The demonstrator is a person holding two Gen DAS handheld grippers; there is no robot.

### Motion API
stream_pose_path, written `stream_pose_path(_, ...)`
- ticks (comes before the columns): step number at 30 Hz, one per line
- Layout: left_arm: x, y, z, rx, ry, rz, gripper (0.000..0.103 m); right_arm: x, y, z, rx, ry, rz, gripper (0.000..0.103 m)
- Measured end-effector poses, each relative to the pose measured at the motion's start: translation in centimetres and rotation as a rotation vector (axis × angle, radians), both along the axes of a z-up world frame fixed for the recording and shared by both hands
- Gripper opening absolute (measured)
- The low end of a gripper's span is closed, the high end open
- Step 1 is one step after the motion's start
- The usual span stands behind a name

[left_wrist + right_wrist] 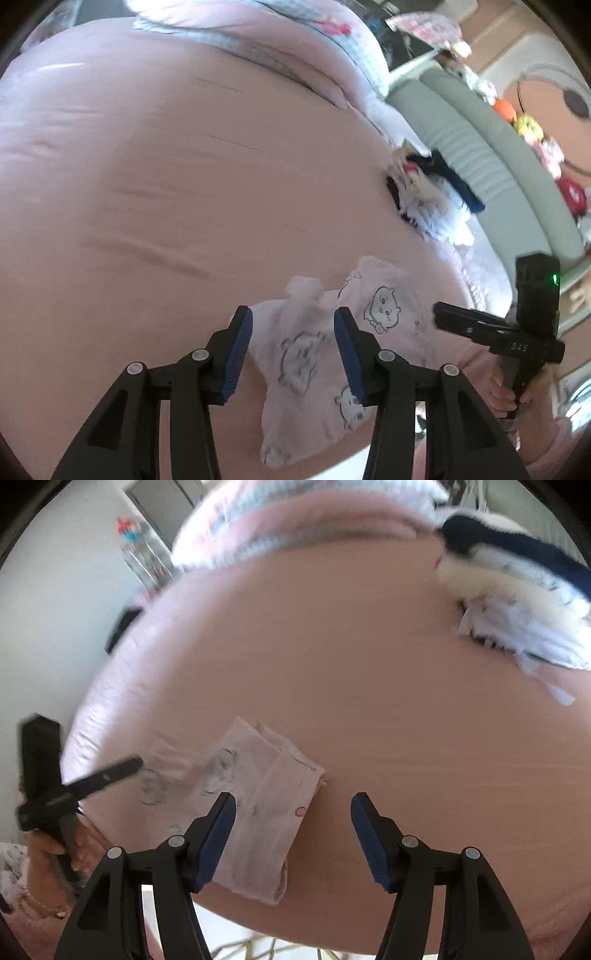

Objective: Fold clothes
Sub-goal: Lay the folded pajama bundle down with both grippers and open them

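A wide bed (177,177) covered with a smooth pink sheet, faintly creased, carries everything here. Near its front edge lies a small pale pink garment (317,354) printed with little bear outlines, folded into a rough oblong. Well apart from it, by the bed's side edge, sits a loose pile of clothes (432,192) in navy, white and cream. At the far end rests a bunched pink-and-white quilt (258,40).

It was a bedroom in a home. A bed (184,166) with a pink sheet filled both views, with a bunched quilt (258,33) at its far edge. A heap of clothes (517,602) lay near its right edge, and soft toys (532,129) lined a padded grey headboard (480,147).
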State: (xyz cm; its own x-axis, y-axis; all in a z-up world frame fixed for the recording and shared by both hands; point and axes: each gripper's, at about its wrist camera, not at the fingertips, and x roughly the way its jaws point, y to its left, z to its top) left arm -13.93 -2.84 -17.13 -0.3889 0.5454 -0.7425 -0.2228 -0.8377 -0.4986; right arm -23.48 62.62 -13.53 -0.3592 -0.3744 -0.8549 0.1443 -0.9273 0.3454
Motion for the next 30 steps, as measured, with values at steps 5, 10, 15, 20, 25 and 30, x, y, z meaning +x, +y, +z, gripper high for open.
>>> stream_pose_path(5, 1.2, 1.4, -0.3, -0.034, -0.007, -0.031, 0.008, -0.7, -1.9, -1.2, 0.015, -0.023, 0.046, 0.064)
stream_pose_path(10, 4.7, -2.7, -0.3, 0.078, -0.042, 0.127, 0.007, -0.7, -3.0, 2.6, 0.052, 0.087, 0.094, 0.064)
stream_pose_path(15, 4.8, -4.5, -4.3, 0.068, -0.151, 0.197, 0.011, -0.7, -6.2, 5.2, 0.094, 0.196, 0.169, 0.068)
stream_pose_path(20, 3.8, -5.4, -2.2, 0.055, -0.09, 0.242, 0.026, -1.0, -8.8, -1.8, 0.306, 0.075, 0.252, 0.068)
stream_pose_path(25, 4.8, -4.5, 1.3, -0.036, 0.085, 0.129, 0.027, -0.5, -6.5, -0.2, 0.19, 0.034, 0.156, 0.069)
stream_pose_path(30, 4.4, 1.5, -0.5, -0.087, 0.059, -0.137, 0.027, 0.8, -8.9, 4.6, 0.237, 0.221, 0.184, 0.071)
